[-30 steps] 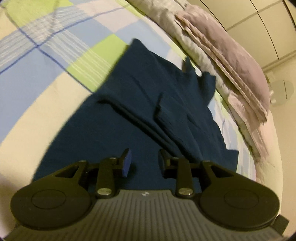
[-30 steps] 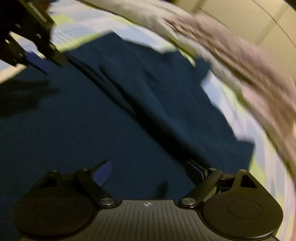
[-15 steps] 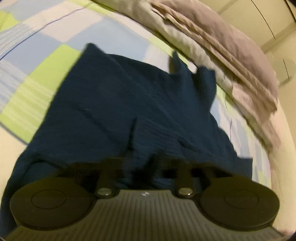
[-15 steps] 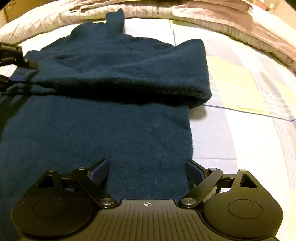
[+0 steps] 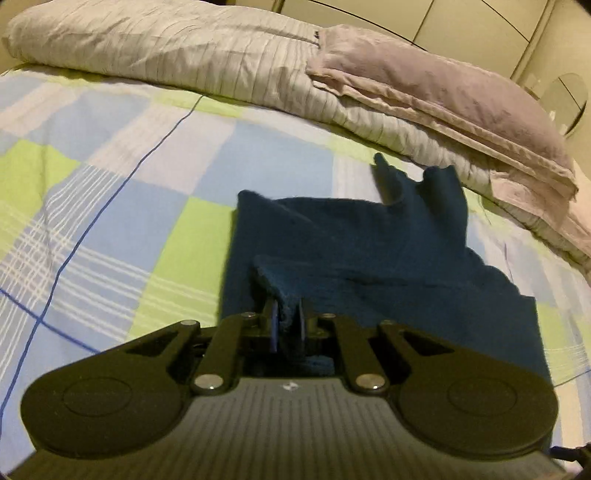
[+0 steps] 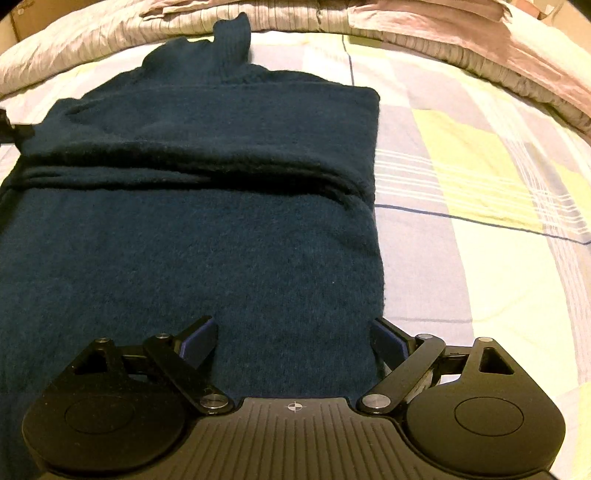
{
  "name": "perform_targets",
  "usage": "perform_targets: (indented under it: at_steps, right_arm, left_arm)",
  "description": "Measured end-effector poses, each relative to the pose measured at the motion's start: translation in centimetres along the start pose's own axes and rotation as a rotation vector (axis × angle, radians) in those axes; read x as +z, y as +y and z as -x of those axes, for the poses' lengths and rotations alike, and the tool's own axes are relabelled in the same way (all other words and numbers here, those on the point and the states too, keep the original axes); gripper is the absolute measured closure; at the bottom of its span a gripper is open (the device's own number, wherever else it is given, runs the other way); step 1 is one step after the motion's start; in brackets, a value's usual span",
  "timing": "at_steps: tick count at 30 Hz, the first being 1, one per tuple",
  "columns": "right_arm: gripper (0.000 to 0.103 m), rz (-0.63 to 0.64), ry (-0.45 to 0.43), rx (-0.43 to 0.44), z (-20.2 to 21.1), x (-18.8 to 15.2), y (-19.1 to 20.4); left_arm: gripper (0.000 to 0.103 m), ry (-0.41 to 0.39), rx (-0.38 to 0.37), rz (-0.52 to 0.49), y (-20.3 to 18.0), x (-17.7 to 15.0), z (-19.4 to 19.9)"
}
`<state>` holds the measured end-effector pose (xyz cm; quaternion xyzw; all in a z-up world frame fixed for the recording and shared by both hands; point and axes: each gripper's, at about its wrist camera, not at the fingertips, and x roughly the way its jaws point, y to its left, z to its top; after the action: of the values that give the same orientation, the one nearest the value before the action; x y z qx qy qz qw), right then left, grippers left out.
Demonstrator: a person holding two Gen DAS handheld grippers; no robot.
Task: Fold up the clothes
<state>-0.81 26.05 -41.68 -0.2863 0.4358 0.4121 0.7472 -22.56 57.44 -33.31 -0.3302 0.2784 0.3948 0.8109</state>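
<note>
A dark blue knit sweater (image 6: 192, 236) lies spread on the bed, its ribbed collar (image 6: 232, 40) pointing toward the pillows. One part is folded across its middle, leaving a thick dark ridge. My left gripper (image 5: 288, 321) is shut on a raised edge of the sweater (image 5: 369, 240), pinching the knit between both pads. My right gripper (image 6: 291, 339) is open wide, just above the sweater's near end. Its right fingertip (image 6: 388, 339) sits at the sweater's right edge. The left gripper shows as a small dark shape (image 6: 5, 125) at the far left of the right wrist view.
The bed sheet (image 5: 110, 206) is checked in blue, green and cream. A rolled striped grey duvet (image 5: 184, 55) and a mauve pillow (image 5: 443, 85) lie along the far side. Cupboard doors (image 5: 480, 26) stand behind them.
My left gripper has closed on the sweater's edge and carried it sideways, lifting a fold. My right gripper swung round to the sweater's near end, then held still, staying open.
</note>
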Motion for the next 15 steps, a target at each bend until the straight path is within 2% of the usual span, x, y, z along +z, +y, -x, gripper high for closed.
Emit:
perform_targets:
  at_steps: [2,5,6,8,11,12,14,15]
  right_arm:
    - [0.015,0.005,-0.029,-0.024,0.7,0.6,-0.1]
    - [0.015,0.019,-0.095,-0.041,1.4,2.3,-0.6]
    - [0.015,0.008,-0.114,-0.038,1.5,3.0,-1.0]
    - [0.015,-0.023,-0.15,-0.025,1.6,4.5,-1.7]
    - [0.016,-0.061,-0.209,-0.001,1.2,6.8,-2.7]
    - [0.026,-0.061,-0.222,0.002,0.9,7.6,-2.8]
    - [0.036,-0.058,-0.242,0.011,0.3,9.2,-2.9]
    - [0.036,-0.055,-0.242,0.017,-0.2,9.7,-2.8]
  left_arm:
    - [0.095,-0.011,-0.003,0.007,0.3,-0.2,0.4]
    - [0.091,0.056,0.101,-0.102,-0.4,-0.1,-0.5]
    - [0.085,0.052,0.12,-0.124,-0.6,0.0,-0.3]
    - [0.087,0.024,0.143,-0.131,-1.2,0.5,0.3]
    - [0.087,-0.047,0.135,-0.129,-2.7,1.2,1.5]
    - [0.087,-0.055,0.098,-0.132,-3.3,1.3,1.5]
    - [0.086,-0.024,0.018,-0.177,-4.7,1.0,0.8]
    - [0.086,-0.002,-0.003,-0.223,-5.4,0.6,0.1]
